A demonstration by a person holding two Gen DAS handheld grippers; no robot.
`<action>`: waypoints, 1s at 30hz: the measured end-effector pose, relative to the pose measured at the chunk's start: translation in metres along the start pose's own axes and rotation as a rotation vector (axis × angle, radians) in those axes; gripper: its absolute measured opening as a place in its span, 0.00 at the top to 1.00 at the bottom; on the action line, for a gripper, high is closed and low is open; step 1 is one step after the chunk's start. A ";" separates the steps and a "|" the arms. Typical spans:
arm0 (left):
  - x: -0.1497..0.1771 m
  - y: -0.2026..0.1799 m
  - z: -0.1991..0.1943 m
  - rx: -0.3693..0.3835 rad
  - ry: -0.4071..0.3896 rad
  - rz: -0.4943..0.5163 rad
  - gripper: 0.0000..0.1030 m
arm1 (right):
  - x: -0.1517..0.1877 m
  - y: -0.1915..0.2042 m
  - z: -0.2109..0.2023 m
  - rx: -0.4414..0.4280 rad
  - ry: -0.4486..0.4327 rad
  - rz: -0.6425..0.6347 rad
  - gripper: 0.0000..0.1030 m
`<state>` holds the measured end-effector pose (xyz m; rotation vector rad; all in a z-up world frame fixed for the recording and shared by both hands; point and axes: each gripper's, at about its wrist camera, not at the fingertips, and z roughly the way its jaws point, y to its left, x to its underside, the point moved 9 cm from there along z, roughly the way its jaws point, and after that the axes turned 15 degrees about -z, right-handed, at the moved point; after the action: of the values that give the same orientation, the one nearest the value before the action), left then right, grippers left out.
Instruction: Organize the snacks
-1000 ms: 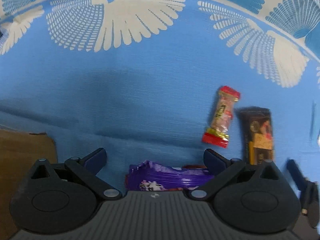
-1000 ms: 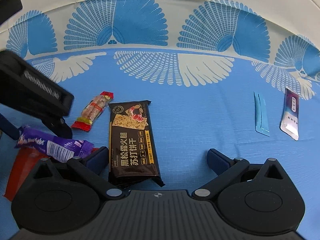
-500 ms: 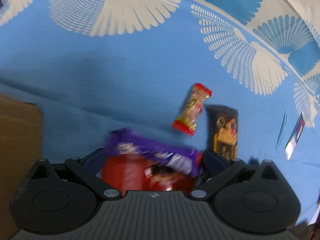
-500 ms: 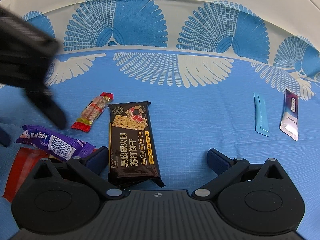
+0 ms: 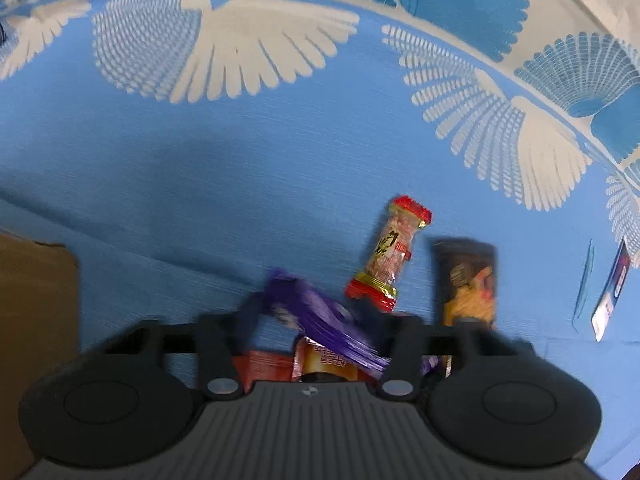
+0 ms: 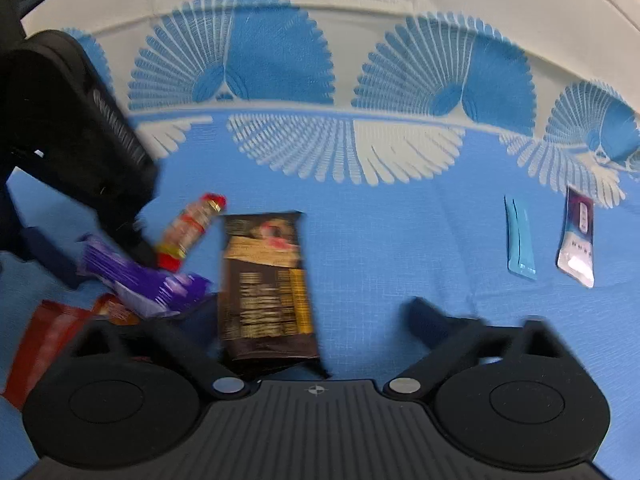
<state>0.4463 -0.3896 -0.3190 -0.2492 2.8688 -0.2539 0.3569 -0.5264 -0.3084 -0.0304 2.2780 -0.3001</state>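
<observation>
Closing, the left claw (image 5: 316, 312) brackets the purple snack bar (image 5: 320, 320); contact of the pads cannot be told through blur. A red packet (image 5: 272, 364) lies beneath that bar, the red-capped sausage stick (image 5: 390, 254) just beyond it. Right wrist view: the right claw (image 6: 312, 316) is closing around the dark cracker pack (image 6: 266, 284), fingers not visibly touching. Well right of this pack lie two sachets (image 6: 520, 240) on the blue tablecloth (image 6: 400, 240).
</observation>
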 end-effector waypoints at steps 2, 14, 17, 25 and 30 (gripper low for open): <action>-0.001 0.000 -0.008 0.021 -0.004 0.006 0.73 | -0.004 0.004 -0.005 0.019 -0.011 -0.048 0.59; 0.008 -0.005 -0.114 0.122 -0.168 0.140 0.84 | -0.016 -0.032 -0.079 0.095 -0.016 0.030 0.59; 0.016 0.009 -0.160 0.170 -0.201 0.156 0.84 | -0.023 -0.033 -0.122 0.109 -0.048 0.046 0.59; 0.069 0.103 -0.279 0.172 -0.316 0.214 0.84 | -0.030 0.008 -0.267 0.069 -0.155 0.064 0.59; 0.109 0.182 -0.332 0.129 -0.351 0.188 0.84 | -0.022 0.060 -0.342 -0.023 -0.164 0.069 0.59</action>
<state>0.2286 -0.1838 -0.0628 0.0023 2.4960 -0.3222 0.1220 -0.3947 -0.0881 0.0121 2.1142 -0.2270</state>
